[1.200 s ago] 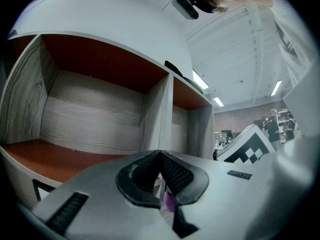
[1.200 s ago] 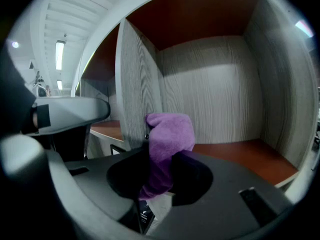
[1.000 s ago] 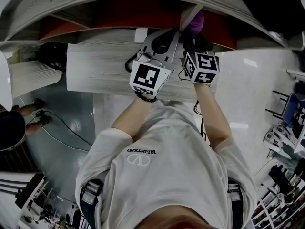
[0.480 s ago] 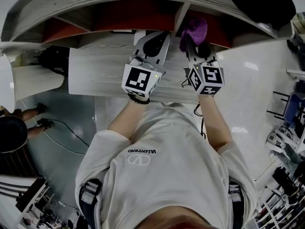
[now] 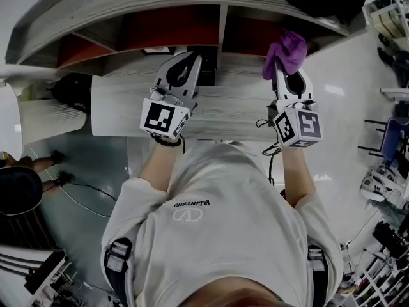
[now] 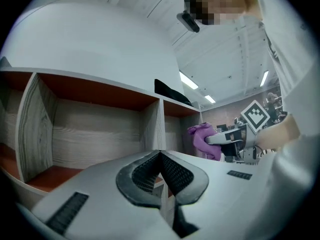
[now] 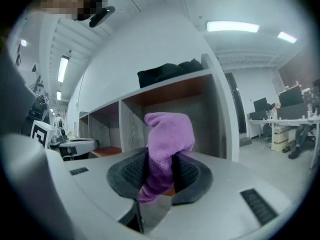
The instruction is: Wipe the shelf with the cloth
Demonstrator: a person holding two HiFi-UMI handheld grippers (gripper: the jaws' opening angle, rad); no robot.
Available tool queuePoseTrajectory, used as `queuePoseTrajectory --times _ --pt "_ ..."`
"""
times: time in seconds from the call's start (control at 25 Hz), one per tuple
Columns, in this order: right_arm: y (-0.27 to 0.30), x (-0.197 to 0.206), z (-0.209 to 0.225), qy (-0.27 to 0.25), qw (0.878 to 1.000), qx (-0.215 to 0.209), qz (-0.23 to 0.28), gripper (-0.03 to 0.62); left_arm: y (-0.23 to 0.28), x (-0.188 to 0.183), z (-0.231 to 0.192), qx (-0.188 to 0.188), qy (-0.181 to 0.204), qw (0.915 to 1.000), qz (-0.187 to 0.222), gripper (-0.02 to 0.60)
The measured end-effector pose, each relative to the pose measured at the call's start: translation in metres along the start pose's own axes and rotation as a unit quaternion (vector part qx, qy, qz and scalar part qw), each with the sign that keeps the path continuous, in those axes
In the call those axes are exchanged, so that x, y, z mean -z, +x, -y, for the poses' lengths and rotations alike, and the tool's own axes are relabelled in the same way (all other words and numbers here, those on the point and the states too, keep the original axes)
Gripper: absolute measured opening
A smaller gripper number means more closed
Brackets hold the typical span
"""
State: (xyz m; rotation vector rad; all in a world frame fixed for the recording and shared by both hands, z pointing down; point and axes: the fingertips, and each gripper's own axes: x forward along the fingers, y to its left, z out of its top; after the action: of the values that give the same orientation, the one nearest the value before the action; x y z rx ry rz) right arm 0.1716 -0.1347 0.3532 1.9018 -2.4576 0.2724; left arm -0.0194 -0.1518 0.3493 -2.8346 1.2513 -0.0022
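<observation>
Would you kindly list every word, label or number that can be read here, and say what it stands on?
"VALENTINO", upside down in the head view: on the person's white T-shirt, above a ringed V logo.
Cube on the left gripper and cube on the right gripper: square markers, no letters.
Dark strips on the left gripper's fingers: too small to read.

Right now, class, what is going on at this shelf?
A person stands at the wooden shelf with a gripper in each hand. The right gripper is shut on a purple cloth, held up in front of the shelf's right-hand compartment; whether it touches the wood cannot be told. The left gripper is shut with nothing in it, pointing toward the middle divider.
</observation>
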Motion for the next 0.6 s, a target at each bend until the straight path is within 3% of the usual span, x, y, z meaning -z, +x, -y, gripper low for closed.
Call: queuePoseTrajectory --times 0.2,0.44,0.6 --pt "-0.028 -0.023 0.02 -0.003 0.999 0.018 0.026 0.101 -0.018 -0.017 -0.014 -0.014 0.007 0.9997 0.02 0.0" --pt "-0.063 -0.042 0.053 0.005 0.997 0.056 0.049 0.101 -0.038 -0.036 -0.032 -0.043 -0.021 0.9975 0.053 0.0" --pt "-0.08 -0.055 0.071 0.01 0.995 0.079 0.064 0.1 -0.041 -0.041 -0.033 -0.046 -0.004 0.9975 0.053 0.0"
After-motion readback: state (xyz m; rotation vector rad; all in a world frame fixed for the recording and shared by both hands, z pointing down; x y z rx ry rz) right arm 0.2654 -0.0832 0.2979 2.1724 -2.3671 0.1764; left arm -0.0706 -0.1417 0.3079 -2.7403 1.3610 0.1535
